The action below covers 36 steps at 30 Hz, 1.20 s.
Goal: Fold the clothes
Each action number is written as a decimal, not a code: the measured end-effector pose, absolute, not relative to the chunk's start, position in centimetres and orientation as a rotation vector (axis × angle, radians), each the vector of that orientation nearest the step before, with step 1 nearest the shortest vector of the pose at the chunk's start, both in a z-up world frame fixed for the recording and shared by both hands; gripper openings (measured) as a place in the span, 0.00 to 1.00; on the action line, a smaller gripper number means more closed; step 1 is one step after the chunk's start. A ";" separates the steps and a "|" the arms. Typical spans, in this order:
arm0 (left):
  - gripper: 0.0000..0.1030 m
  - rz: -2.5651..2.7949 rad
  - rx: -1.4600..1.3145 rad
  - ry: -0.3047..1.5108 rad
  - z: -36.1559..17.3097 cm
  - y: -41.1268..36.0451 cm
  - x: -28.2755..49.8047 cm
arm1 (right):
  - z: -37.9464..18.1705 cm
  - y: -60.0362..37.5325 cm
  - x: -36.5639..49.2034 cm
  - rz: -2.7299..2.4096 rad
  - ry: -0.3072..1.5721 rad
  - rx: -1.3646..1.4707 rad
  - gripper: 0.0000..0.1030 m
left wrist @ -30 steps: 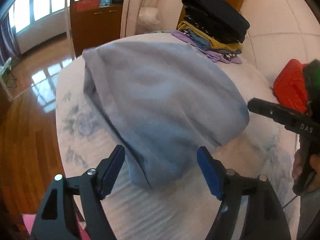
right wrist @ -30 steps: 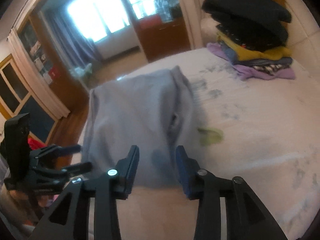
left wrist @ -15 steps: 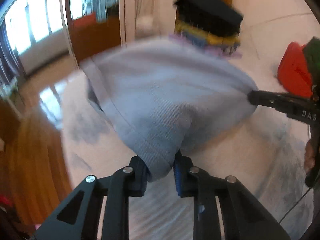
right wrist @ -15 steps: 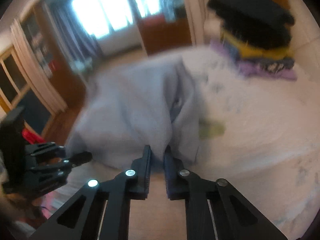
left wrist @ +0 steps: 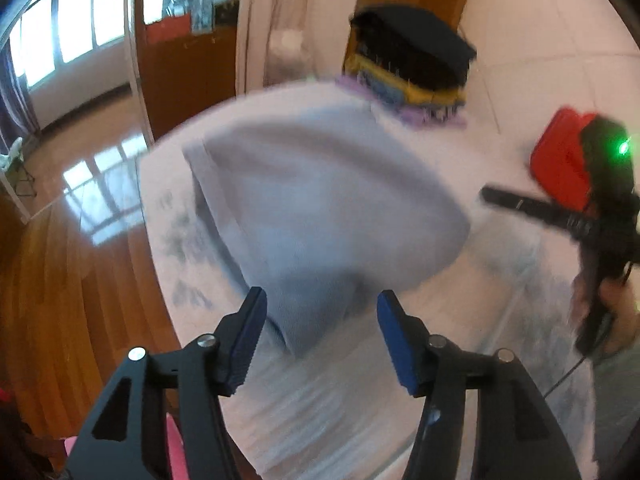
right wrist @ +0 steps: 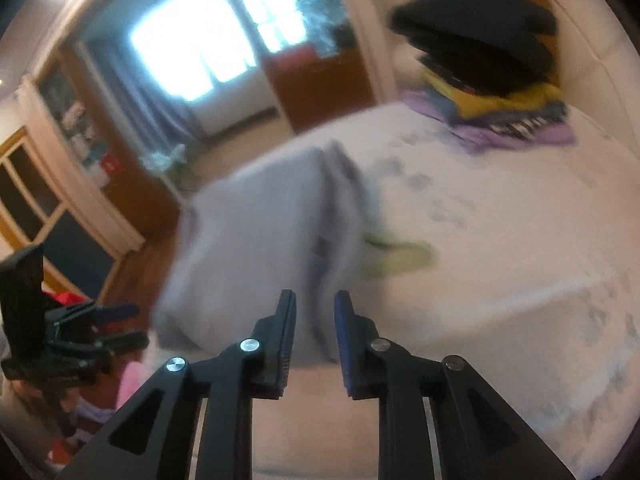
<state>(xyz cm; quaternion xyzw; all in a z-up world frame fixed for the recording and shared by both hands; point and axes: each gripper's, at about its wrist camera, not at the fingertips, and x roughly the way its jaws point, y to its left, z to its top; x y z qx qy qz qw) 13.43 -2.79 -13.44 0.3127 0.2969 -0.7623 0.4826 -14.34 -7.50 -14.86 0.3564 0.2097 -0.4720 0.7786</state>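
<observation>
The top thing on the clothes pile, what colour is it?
Black, clearest in the right wrist view.

Pale grey-blue garment (left wrist: 320, 216), folded, lying flat on the white bed, blurred

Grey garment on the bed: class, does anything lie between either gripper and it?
Nothing visible does. The grey garment lies just beyond the open left gripper, and the right gripper faces its near edge. The folded pile sits well behind.
</observation>
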 end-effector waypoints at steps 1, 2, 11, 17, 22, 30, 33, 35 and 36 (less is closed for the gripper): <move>0.55 -1.862 0.746 0.707 -13.3 -3.6 12.9 | -14.5 -7.8 -13.7 -0.998 0.437 0.771 0.20; 0.55 -1.864 0.753 0.707 -13.9 -4.5 12.4 | -14.4 -8.2 -13.0 -0.975 0.422 0.777 0.20; 0.48 -1.814 0.928 0.728 -20.2 -7.9 11.7 | -21.0 -15.0 -11.4 -1.043 0.569 0.961 0.07; 0.48 -1.883 0.781 0.726 -14.5 -9.8 12.9 | -15.8 -13.9 -10.8 -1.095 0.502 0.826 0.12; 0.48 -1.803 0.747 0.730 -14.5 -16.8 12.2 | -13.1 -18.0 -9.4 -1.081 0.454 0.786 0.15; 0.69 -1.726 0.854 0.834 -20.4 -22.6 12.9 | -20.7 -25.9 -9.0 -1.148 0.584 1.022 0.15; 0.69 -1.776 0.865 0.810 -19.1 -22.0 13.3 | -19.8 -24.2 -10.7 -1.157 0.492 1.051 0.18; 0.72 -1.817 0.869 0.749 -17.4 -20.4 13.5 | -18.2 -21.6 -11.4 -1.177 0.461 1.029 0.18; 0.77 -1.836 0.876 0.732 -16.6 -19.6 13.6 | -17.4 -20.4 -11.8 -1.187 0.446 1.018 0.18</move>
